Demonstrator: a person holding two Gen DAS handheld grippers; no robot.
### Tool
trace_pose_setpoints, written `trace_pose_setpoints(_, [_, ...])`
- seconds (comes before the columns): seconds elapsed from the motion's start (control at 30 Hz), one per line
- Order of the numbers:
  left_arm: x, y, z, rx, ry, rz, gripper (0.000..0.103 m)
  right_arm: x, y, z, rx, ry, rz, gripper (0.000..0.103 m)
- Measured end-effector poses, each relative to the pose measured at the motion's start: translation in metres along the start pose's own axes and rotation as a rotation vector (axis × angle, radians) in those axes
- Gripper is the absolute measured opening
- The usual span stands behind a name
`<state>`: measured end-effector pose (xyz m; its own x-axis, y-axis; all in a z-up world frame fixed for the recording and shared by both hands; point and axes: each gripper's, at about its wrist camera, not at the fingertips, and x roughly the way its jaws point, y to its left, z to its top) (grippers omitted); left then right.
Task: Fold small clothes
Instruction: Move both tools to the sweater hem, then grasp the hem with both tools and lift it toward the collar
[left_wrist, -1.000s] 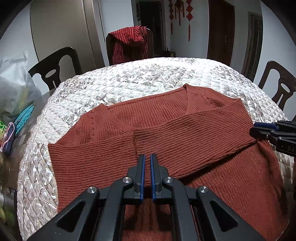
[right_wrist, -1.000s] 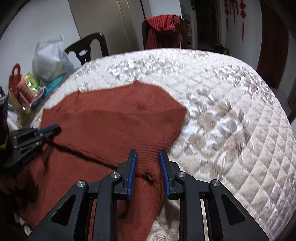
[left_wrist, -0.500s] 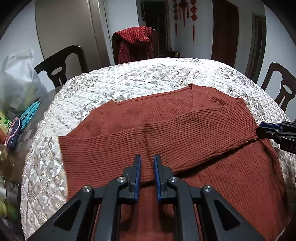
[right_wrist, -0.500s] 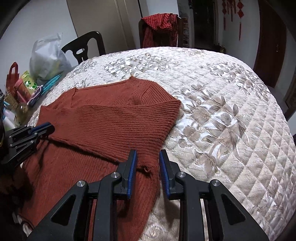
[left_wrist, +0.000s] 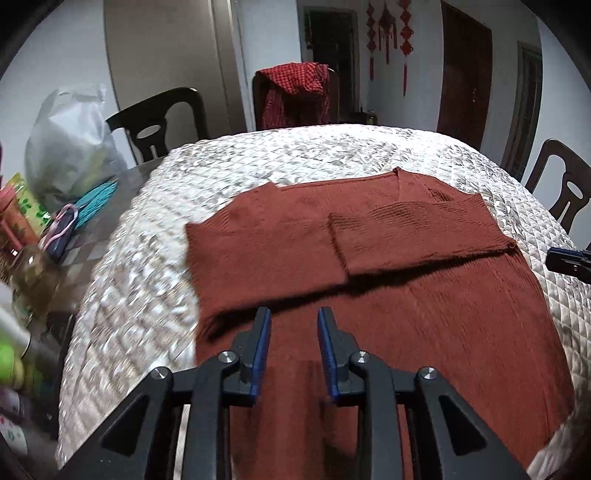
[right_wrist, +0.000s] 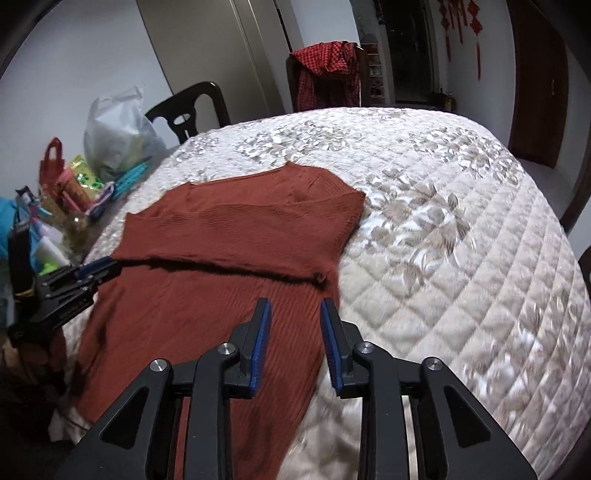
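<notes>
Both sleeves of the rust-red ribbed knit sweater (left_wrist: 388, 280) are being released, seemingly folded across, as the left gripper (left_wrist: 294, 328) and right gripper (right_wrist: 295, 321) are being spread empty.

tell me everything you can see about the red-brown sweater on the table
The sweater is a rust-red ribbed knit with a V-neck. It lies flat on the quilted cover, both sleeves folded across the chest, the body reaching the near edge. Neither the left gripper nor the right gripper grips it; both hover open above it.
</notes>
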<state>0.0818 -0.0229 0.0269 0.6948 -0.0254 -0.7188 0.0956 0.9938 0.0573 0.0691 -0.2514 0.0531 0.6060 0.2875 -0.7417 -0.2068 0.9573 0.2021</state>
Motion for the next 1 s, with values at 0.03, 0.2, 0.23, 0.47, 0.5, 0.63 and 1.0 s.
trace_pose_setpoints(0.03, [-0.004,0.002,-0.004,-0.003,-0.002,0.005,0.032,-0.002,0.0,-0.006,0.007,0.001,0.008,0.036])
trace_pose_setpoints(0.2, [-0.018,0.013,-0.03,-0.023,0.001,0.025,0.037,-0.003,-0.003,-0.031,0.051,0.029,0.057,0.038])
trace_pose_setpoints(0.23, [-0.02,0.014,-0.034,-0.028,0.005,0.027,0.037,-0.001,-0.003,-0.037,0.06,0.041,0.069,0.038])
trace_pose_setpoints(0.47, [-0.035,0.03,-0.076,-0.113,0.049,-0.023,0.041,-0.003,-0.003,-0.064,0.1,0.06,0.12,0.039])
trace_pose_setpoints(0.5, [-0.038,0.029,-0.081,-0.121,0.05,-0.034,0.041,-0.004,-0.003,-0.066,0.113,0.064,0.135,0.039])
trace_pose_setpoints(0.63, [-0.049,0.031,-0.096,-0.174,0.048,-0.088,0.041,-0.012,-0.002,-0.079,0.14,0.048,0.174,0.039])
trace_pose_setpoints(1.0, [-0.069,0.023,-0.117,-0.215,0.049,-0.186,0.041,-0.023,0.013,-0.106,0.161,0.085,0.275,0.039])
